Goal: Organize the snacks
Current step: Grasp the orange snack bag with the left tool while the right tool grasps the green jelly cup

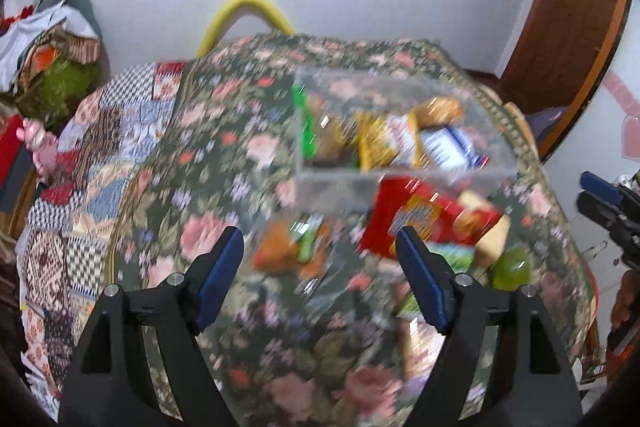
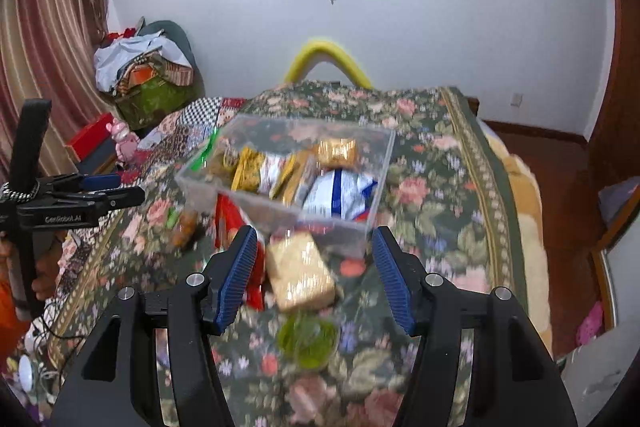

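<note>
Hovering: left gripper [image 1: 320, 259], jaws apart, empty
Right gripper [image 2: 314, 263]: apart, empty, above tan packet [image 2: 300, 277]
Clear bin [image 2: 340, 227]: holds snacks

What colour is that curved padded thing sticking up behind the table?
Bright yellow. The curved padded thing shows best in the right wrist view, against the white wall.

The left tool [image 1: 320, 259] hangs empty, jaws apart, above the floral bedspread [image 1: 224, 131], near the clear plastic snack box [image 1: 400, 183].
</note>
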Tool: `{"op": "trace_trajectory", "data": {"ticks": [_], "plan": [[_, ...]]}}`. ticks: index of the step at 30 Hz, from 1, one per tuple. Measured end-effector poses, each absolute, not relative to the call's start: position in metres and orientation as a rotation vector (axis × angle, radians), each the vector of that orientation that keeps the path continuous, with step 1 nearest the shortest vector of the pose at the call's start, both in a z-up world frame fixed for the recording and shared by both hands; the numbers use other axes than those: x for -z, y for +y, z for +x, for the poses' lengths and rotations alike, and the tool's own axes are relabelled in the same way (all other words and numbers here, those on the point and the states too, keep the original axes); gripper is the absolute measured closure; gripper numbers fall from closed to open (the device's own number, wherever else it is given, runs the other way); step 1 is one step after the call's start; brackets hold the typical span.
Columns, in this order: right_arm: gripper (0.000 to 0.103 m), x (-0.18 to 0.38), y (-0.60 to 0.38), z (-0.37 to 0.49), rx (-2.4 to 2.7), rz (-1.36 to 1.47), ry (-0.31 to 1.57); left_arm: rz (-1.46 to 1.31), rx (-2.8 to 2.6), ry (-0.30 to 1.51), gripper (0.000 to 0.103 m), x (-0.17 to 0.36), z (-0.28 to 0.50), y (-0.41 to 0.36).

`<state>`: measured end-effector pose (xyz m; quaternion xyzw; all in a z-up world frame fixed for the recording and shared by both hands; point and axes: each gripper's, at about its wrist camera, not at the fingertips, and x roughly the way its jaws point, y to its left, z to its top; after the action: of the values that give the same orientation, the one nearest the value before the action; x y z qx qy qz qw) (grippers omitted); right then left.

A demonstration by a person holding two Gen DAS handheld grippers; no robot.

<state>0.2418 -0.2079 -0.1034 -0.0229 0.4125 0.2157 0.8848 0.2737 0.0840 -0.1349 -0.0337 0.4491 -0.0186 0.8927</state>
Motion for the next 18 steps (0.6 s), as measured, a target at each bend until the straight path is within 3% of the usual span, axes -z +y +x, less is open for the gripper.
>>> {"op": "trace_trajectory", "data": {"ticks": [18], "plan": [[0.047, 0.19, -0.202, 0.219, -0.444, -0.012, 1.086, -0.1, 0.015, 1.069, 0.022, 0.228, 0.273, 0.096]]}}
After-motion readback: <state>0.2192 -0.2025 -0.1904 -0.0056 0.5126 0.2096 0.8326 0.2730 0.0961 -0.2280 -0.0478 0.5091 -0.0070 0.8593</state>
